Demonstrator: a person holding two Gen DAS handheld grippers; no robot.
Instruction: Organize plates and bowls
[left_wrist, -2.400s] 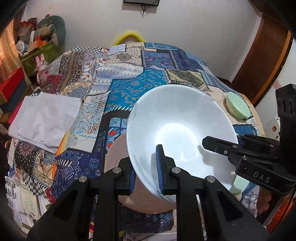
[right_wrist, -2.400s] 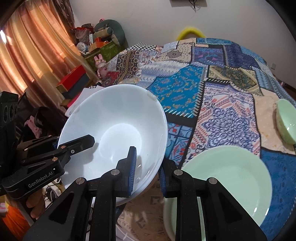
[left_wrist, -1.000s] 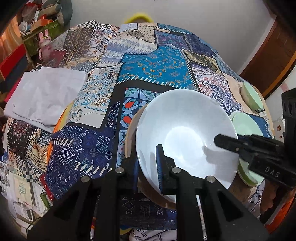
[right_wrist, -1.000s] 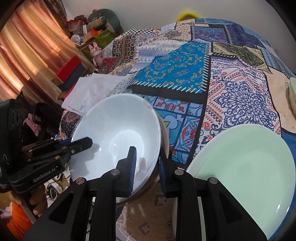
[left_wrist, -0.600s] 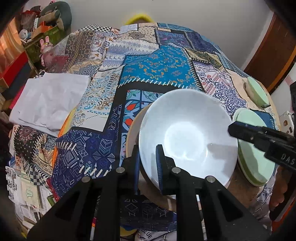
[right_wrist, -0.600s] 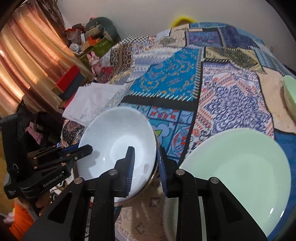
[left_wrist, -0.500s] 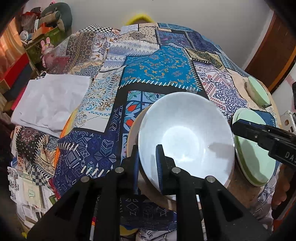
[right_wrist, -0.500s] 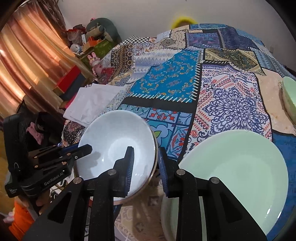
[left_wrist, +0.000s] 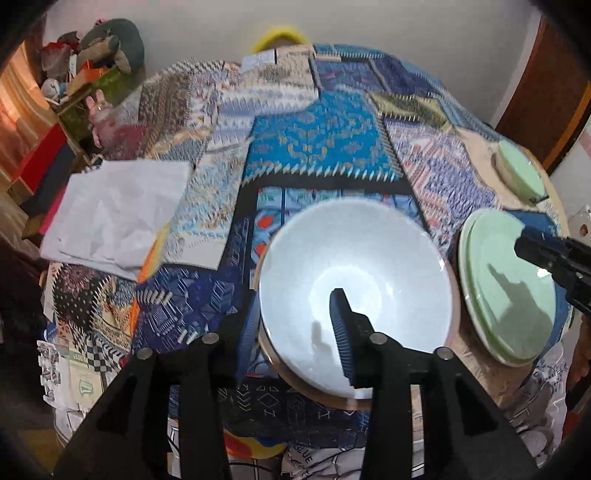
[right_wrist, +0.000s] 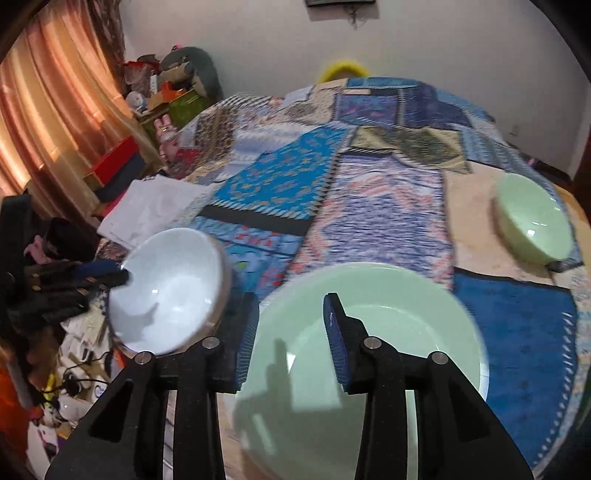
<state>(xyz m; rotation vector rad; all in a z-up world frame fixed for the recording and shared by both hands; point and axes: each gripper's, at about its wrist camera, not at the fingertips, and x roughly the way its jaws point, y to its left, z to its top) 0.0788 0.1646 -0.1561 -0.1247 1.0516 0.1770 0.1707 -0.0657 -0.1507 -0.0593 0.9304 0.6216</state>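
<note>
The white bowl (left_wrist: 356, 291), clamped a moment ago, is now released between the parted fingers of the left gripper (left_wrist: 295, 328), seated on the tan plate (left_wrist: 452, 332); the right gripper (right_wrist: 290, 332) is spread, empty, over the green plate (right_wrist: 424, 325).

white bowl (left_wrist: 354, 273) upright on tan plate (left_wrist: 453, 314) | green plates (left_wrist: 506, 288) beside | green bowl (right_wrist: 532, 221) apart

We see a worktop under a patchwork cloth (left_wrist: 321, 147) carrying a white bowl (left_wrist: 354, 273), with green plates (left_wrist: 506, 288) just beside it, and a small green bowl (right_wrist: 532, 218) and white paper (left_wrist: 114, 210) farther off.
</note>
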